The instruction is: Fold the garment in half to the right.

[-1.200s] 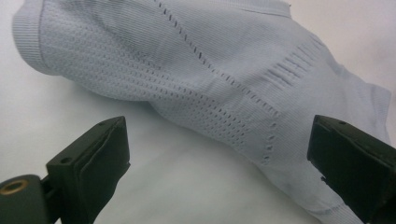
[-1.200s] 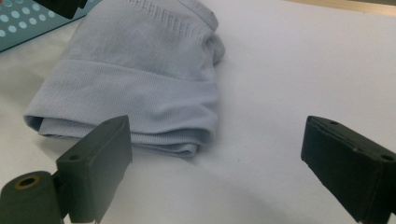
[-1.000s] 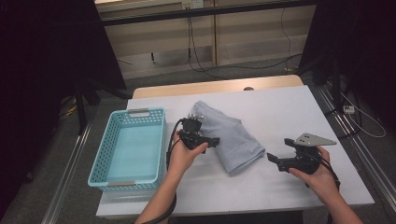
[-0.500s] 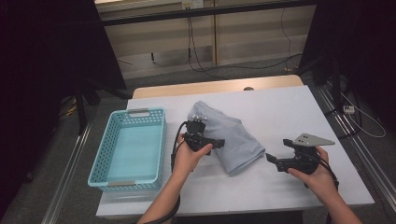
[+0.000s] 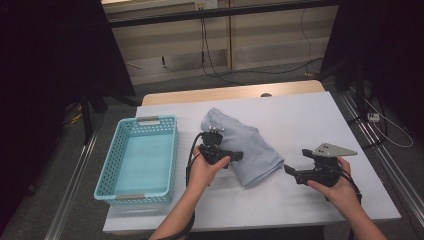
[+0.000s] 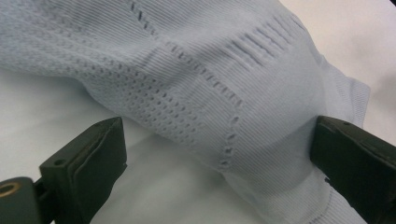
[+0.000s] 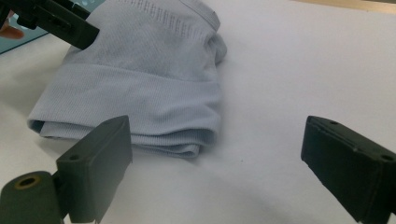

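A folded pale blue knit garment point(image 5: 247, 145) lies in the middle of the white table point(image 5: 300, 120). My left gripper point(image 5: 235, 156) is open at the garment's left edge, and its jaws straddle a fold of the ribbed cloth point(image 6: 224, 102). My right gripper point(image 5: 290, 171) is open just off the garment's lower right corner, low over the table. From the right gripper view the garment point(image 7: 144, 79) lies ahead and left of the jaws, and the left gripper's jaw point(image 7: 70, 23) rests on its far side.
A light blue plastic basket point(image 5: 137, 157) stands empty at the left of the table. The table's wooden far edge point(image 5: 230, 92) runs along the back. Bare white surface lies to the right of the garment and in front of it.
My left gripper has slid to the right and slightly toward the near edge, onto the garment's edge. The right gripper has hardly moved.
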### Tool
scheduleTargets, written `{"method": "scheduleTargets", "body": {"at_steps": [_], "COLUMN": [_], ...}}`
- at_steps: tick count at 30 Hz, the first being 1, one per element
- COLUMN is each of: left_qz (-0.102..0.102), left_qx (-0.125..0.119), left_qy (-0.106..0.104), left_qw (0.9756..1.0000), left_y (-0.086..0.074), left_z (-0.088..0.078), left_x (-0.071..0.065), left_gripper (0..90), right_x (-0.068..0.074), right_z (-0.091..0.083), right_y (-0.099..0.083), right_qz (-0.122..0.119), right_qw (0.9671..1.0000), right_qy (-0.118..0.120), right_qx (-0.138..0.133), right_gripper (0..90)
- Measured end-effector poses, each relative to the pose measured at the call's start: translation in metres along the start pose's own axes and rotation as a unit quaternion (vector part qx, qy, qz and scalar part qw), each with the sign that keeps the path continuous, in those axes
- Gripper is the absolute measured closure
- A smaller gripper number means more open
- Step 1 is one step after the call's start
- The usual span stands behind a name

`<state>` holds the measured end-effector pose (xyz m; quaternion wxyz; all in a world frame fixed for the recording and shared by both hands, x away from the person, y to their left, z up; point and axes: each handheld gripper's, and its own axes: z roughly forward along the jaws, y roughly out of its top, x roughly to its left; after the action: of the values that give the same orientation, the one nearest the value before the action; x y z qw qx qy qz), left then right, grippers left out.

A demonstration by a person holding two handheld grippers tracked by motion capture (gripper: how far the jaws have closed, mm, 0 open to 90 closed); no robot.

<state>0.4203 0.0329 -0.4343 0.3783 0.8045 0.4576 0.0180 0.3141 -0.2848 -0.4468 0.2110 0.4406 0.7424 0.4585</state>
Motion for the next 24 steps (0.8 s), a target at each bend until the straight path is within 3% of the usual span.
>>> {"method": "scheduleTargets", "body": {"at_steps": [7,10,12,19,24], "left_qz": [-0.007,-0.013,-0.017,-0.042,-0.048], "left_qx": [0.005,0.008,0.009,0.022,0.03], "left_qy": [-0.005,-0.009,-0.021,-0.031,-0.031], "left_qw": [1.0,0.9998,0.9996,0.9984,0.9979], "left_y": [-0.003,-0.004,-0.004,-0.005,-0.006], "left_z": [0.007,0.008,0.009,0.01,0.012], "left_x": [-0.003,-0.003,-0.003,-0.001,-0.001], "left_gripper": [6.1,10.6,18.6,26.9,33.8], "right_x": [0.0,0.0,0.0,0.001,0.001], "right_z": [0.0,0.0,0.0,0.0,0.0], "right_y": [0.0,0.0,0.0,0.0,0.001], "right_qz": [0.0,0.0,0.0,0.0,-0.001], "right_qw": [1.0,1.0,1.0,1.0,1.0], "right_qy": [-0.001,-0.001,-0.002,-0.002,-0.004], "right_qx": [0.0,0.0,0.0,-0.001,-0.003], "right_gripper": [8.7,8.8,8.8,8.7,8.7]}}
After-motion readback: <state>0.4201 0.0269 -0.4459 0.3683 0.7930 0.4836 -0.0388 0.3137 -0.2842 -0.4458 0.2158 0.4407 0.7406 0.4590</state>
